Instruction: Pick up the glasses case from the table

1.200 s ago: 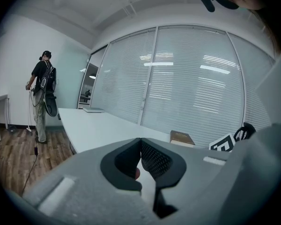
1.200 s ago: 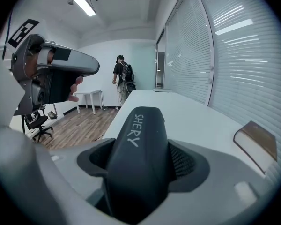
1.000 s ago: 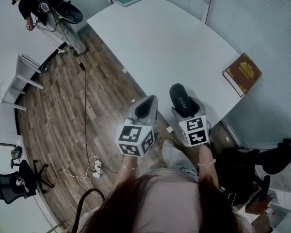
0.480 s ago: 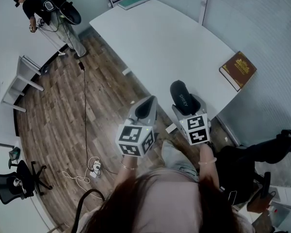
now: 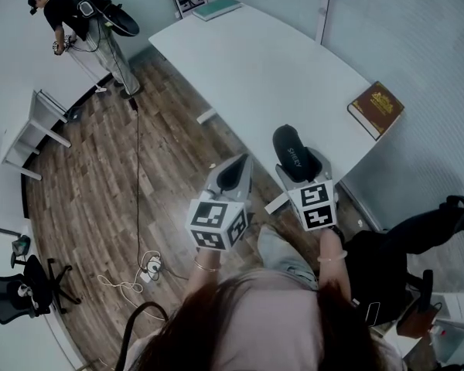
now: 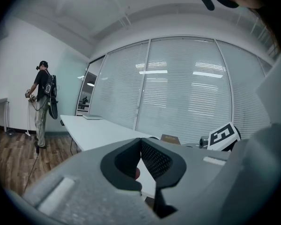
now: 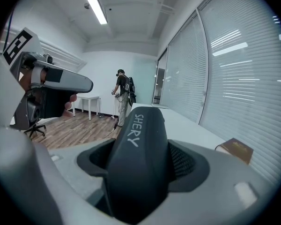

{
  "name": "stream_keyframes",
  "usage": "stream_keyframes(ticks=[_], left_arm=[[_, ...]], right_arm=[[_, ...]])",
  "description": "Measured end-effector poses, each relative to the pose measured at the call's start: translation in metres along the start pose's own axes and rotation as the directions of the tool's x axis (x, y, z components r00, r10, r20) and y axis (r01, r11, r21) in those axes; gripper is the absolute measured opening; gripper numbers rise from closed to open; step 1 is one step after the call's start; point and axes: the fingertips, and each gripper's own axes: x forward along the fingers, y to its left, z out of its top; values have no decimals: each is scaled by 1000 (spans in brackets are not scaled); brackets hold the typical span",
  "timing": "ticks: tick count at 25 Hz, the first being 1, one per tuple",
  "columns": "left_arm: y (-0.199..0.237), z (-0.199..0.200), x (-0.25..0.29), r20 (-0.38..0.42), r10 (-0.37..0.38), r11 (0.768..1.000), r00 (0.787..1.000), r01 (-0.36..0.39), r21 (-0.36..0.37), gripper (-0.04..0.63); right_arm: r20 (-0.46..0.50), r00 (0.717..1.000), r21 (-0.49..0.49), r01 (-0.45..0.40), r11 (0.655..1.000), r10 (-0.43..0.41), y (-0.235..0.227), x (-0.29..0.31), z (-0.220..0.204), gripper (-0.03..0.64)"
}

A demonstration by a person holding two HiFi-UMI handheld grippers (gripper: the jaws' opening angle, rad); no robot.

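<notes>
The left tool [image 5: 233, 170] hangs off the bench's near edge, over the wooden floor [image 5: 162, 176]. Its own view shows the left tool [image 6: 139, 146] with its jaws brought together at the tips and nothing gripped between them. It is probably parked there to keep out of the way, since the pick needs only one hand.

Just to its right, the right tool [image 5: 303, 168] is over the near corner of the white bench [image 5: 255, 68]. Its jaws are clamped on the black glasses case [image 5: 290, 149]. In the right gripper view the glasses case [image 7: 140, 130] fills the gap of the right tool [image 7: 139, 161]. The dark pads press its two long sides and its rounded end points forward and up. Holding it across the narrow width gives the pads flat contact, and the case looks carried clear of the bench top, so the pick seems made.

Further right, a brown book [image 5: 379, 108] lies at the bench's right edge, well apart from both tools.
</notes>
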Motion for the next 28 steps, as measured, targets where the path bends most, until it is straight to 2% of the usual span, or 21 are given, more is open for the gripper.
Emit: stream_keyframes(ticks=[19,28], left_arm=[[-28,-12,-86,27,16,1000,1000,-16,7,9],[-41,-11,-114,42,4,1000,999,-6,29,9]], right_arm=[[107,993,-38,54,998,-50,38,-71,16,346],[121,990,-35,70,997,-65,57,-100,18,347]])
